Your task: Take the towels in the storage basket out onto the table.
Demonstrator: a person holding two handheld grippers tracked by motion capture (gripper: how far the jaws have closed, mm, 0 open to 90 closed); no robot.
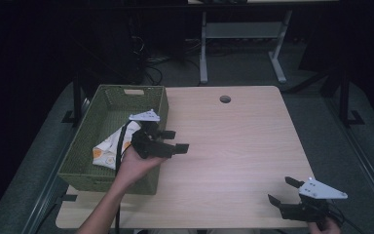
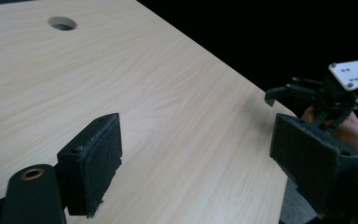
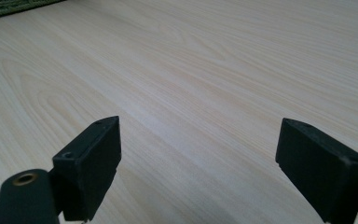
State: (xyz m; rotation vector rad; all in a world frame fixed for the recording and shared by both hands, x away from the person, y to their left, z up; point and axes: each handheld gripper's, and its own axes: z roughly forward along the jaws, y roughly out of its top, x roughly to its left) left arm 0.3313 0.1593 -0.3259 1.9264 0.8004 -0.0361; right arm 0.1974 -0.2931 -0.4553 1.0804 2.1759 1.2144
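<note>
High view overhead facing forward, gripper views low, close, sharing table

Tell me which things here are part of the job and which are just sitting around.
Part of the job: left gripper, open, beside the green basket; white and orange packet lying in that basket.

Just around: right gripper, open at the table edge; the table's round hole.

From my seat, the left gripper covers part of the snack bag in the green basket; its print is too small to read, and my right hand is cropped at six o'clock
</note>
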